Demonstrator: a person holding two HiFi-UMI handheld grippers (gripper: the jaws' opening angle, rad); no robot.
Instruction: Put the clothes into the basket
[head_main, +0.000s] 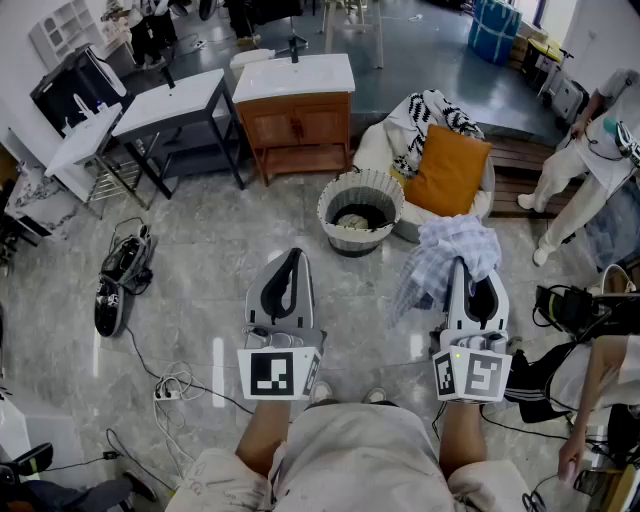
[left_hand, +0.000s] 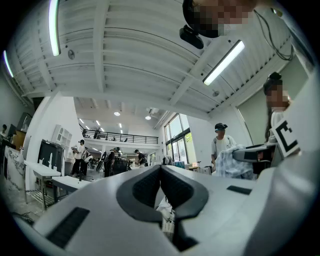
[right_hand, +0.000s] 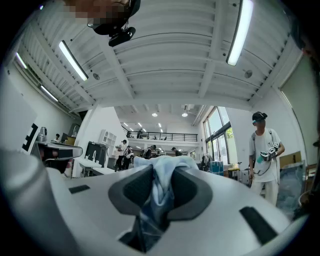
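Checked cloth (head_main: 440, 258): right of centre frame, bunched, long axis slanting upper right to lower left, loose end hanging lower left. Clamped in right gripper (head_main: 470, 272). Left gripper (head_main: 288, 256): jaws together, nothing between. Basket (head_main: 331, 196): centre frame, apart from the cloth.

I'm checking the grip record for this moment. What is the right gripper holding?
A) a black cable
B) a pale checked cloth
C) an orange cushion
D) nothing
B: the right gripper view shows the right gripper with its jaws pinched on the cloth, which in the head view drapes over the gripper's tip.
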